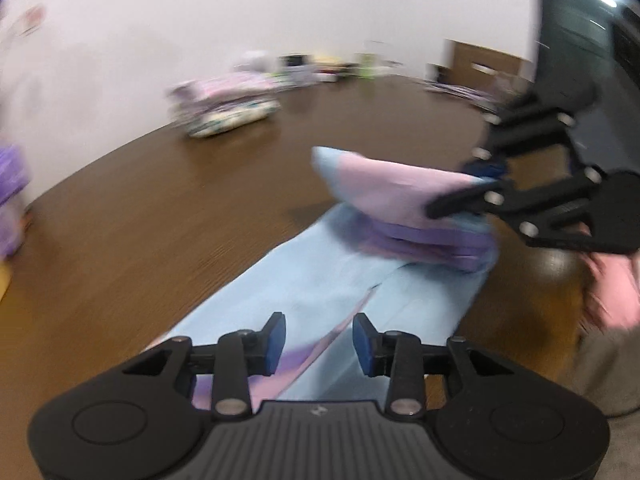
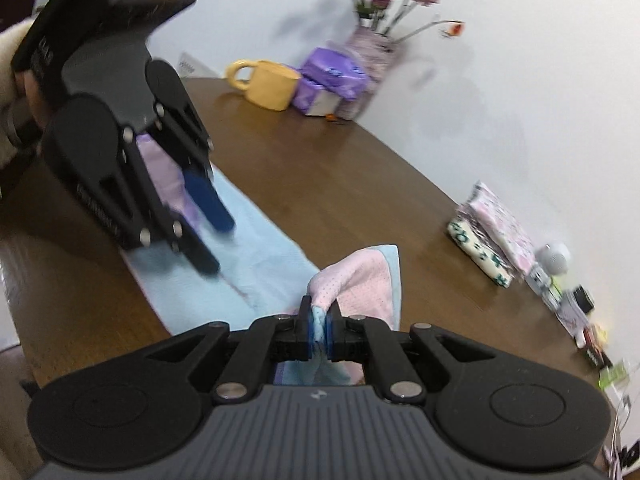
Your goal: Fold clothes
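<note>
Right jaws: the right gripper (image 2: 319,330) is clenched on a bunched fold of the garment (image 1: 332,280); light blue and pink cloth is squeezed between its blue pads (image 2: 308,330).
Lifted part: from that pinch a pink flap with a blue border stands up and fans forward, off the bench (image 2: 340,184); in the left wrist view the right gripper (image 1: 468,188) holds this flap above a purple-banded layer of the same cloth.
Left jaws: the left gripper (image 1: 319,346) is released, its blue pads (image 1: 276,340) apart with nothing pressed between them.
Cloth under left jaws: the flat light blue stretch of the garment lies below and ahead of the gap, with a pink and purple strip passing beneath it; whether the pads touch the cloth I cannot tell.
Garment place: a long strip spread on the brown bench, running from the near edge toward the middle.
Folded pile (image 2: 492,236): patterned clothes stacked well apart, toward the far edge by the wall.
Far corner: yellow mug (image 2: 266,82), purple packet (image 2: 332,76) and vase of flowers (image 2: 372,48) close together.
Picture quality: both views are motion-blurred.
</note>
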`<state>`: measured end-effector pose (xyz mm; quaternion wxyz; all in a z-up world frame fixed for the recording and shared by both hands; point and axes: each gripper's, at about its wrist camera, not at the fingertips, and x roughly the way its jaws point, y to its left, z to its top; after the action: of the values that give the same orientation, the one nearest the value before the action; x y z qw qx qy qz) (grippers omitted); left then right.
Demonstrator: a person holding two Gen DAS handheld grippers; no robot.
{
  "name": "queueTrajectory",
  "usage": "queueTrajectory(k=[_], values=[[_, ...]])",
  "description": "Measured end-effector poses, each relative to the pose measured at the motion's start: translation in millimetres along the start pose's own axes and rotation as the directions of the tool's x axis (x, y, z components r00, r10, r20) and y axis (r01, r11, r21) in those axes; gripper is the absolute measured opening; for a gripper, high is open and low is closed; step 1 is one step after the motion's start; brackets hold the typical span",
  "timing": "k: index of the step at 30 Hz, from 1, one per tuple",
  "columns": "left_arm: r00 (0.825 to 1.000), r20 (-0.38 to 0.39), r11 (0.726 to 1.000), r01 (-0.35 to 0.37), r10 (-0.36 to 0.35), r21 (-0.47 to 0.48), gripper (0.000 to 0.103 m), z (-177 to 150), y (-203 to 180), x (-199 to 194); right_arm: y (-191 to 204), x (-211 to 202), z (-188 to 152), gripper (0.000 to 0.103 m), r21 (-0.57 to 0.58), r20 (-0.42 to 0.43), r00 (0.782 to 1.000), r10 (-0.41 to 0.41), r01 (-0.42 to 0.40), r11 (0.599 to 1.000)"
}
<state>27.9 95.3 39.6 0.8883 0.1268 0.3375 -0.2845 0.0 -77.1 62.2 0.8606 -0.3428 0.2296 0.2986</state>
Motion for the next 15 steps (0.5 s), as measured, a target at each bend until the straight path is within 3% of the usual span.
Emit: queueTrajectory(k=[6, 15], values=[[0.990, 0.046, 0.984, -0.129, 0.136, -0.125, 0.045, -21.3, 3.2, -18.3, 12.0, 8.7, -0.2, 0.005, -0.038, -0.012, 1.000, 0.013, -0.013, 0.999], [0.987, 0.028, 0.973, -0.149, 0.156, -0.174, 0.045, -43.1, 7.5, -25.4, 36.0, 13.6, -0.8, 0.005, -0.127, -0.012, 1.000, 0.025, -0.027, 0.991]])
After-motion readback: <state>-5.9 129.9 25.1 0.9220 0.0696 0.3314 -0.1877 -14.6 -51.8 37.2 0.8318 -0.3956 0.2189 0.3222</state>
